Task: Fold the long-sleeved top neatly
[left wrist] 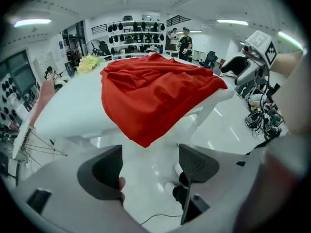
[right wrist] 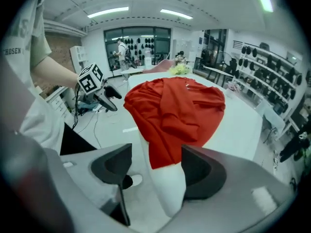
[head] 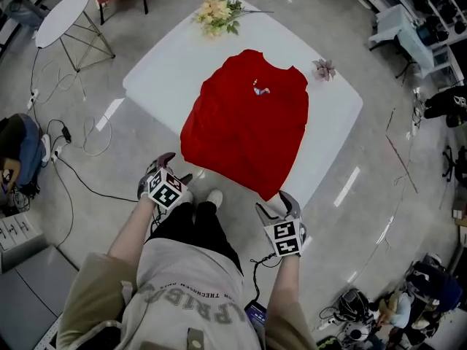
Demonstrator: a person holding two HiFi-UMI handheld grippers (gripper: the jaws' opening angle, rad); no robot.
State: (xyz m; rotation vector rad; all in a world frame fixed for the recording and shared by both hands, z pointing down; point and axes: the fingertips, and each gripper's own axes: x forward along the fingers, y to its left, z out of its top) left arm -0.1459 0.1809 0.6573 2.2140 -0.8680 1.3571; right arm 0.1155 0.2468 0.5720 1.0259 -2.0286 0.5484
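Floor: pale, glossy, w/ cables along the left side of the head view.

Surface: white square table, set corner-on to the person; seen also in the left gripper view and the right gripper view.

Person: stands at the near corner of the surface, arms bent, one hand-held gripper in each hand.

Long-sleeved top: red, spread across the centre of the surface, collar toward the far side. The hem end hangs over the near edge. Loose folds lie across the upper face.

Round side table: white top, thin wire legs; stands on the floor well apart from the surface, far left.

L hand-held gripper: jaws wide apart, nothing gripped; only floor and a shoe show between them. It is short of the hanging hem, not touching it.

R hand-held gripper: jaws wide apart, nothing gripped. The hanging hem and a white table leg show beyond the gap, clear of both pads.

Bouquet: pale yellow flowers w/ green leaves, at the far corner of the surface.

Pink flower: small, on the surface just beside the top's R shoulder.

Logo: small light mark on the chest, below the collar.
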